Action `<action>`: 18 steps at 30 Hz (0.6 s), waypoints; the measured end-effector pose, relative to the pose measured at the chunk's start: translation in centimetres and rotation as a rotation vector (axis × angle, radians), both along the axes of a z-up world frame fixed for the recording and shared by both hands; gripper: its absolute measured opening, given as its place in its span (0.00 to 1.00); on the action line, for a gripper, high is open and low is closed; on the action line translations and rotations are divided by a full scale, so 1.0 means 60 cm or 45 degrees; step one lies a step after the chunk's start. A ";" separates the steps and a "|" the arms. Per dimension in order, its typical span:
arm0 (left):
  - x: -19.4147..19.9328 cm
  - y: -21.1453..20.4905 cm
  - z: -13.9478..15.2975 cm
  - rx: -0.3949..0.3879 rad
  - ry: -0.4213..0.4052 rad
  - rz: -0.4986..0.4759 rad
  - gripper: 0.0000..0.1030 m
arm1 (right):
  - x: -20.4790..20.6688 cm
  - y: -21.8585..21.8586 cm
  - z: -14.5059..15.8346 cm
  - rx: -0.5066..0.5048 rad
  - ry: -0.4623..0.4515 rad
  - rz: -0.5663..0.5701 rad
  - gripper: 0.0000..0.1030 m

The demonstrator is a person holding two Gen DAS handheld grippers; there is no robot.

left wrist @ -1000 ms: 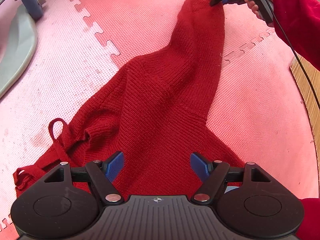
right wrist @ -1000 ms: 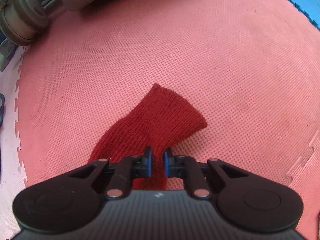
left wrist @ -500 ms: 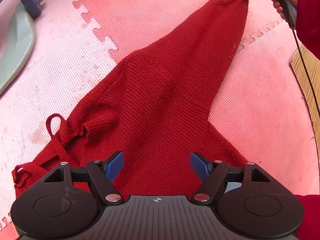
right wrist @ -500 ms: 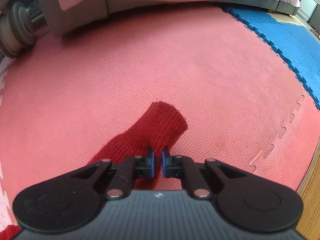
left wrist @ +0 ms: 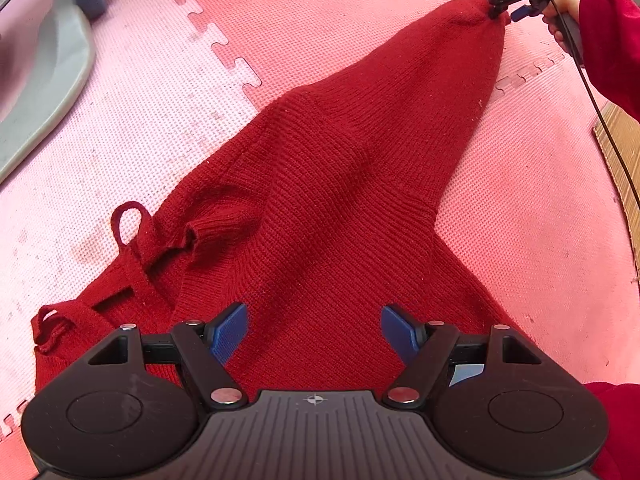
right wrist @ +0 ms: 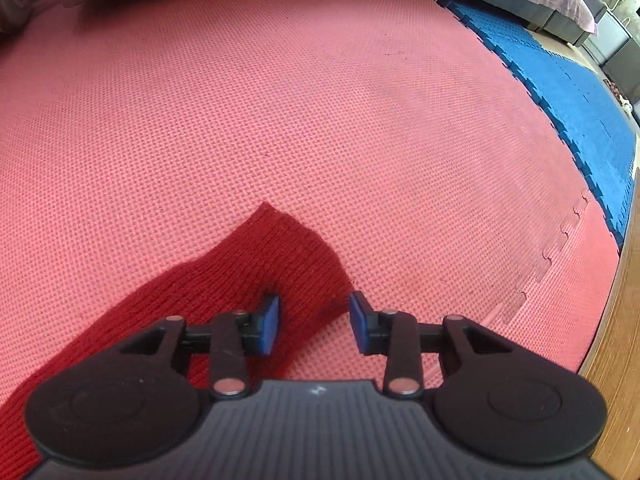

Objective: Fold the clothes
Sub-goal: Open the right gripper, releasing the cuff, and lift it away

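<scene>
Red knitted sweater [left wrist: 328, 208] lies spread on the pink foam mat [left wrist: 520, 208]. Right gripper [right wrist: 314, 322], jaws just parted, straddles its sleeve end [right wrist: 280, 252] without pinching; left gripper [left wrist: 314, 334] hovers spread wide above the body, holding nothing.

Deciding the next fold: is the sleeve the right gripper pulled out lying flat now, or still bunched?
Spread out. The sleeve runs straight across the mat; the right gripper has just been opening, pads off the cuff.

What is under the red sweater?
The sweater lies on pink foam mats; a mat seam runs under it. Whatever else it covers is hidden.
</scene>
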State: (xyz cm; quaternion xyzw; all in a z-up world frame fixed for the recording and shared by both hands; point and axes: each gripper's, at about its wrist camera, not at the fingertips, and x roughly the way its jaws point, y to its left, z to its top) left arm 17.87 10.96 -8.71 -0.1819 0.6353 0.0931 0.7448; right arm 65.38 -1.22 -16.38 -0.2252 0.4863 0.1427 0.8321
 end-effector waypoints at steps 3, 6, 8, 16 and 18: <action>-0.002 -0.003 0.003 0.003 -0.007 0.003 0.73 | 0.002 0.001 0.010 -0.015 -0.029 0.016 0.35; -0.004 -0.007 0.010 0.002 -0.021 0.002 0.73 | 0.008 -0.002 0.022 -0.019 -0.070 -0.002 0.36; -0.004 -0.010 0.011 0.004 -0.025 0.001 0.73 | 0.012 -0.006 0.036 -0.039 -0.148 -0.031 0.36; 0.006 -0.016 0.015 -0.003 -0.041 0.002 0.73 | 0.002 -0.018 0.080 0.061 -0.067 0.052 0.34; 0.008 -0.016 0.017 -0.005 -0.046 0.001 0.73 | -0.021 -0.012 0.074 0.059 -0.022 0.086 0.34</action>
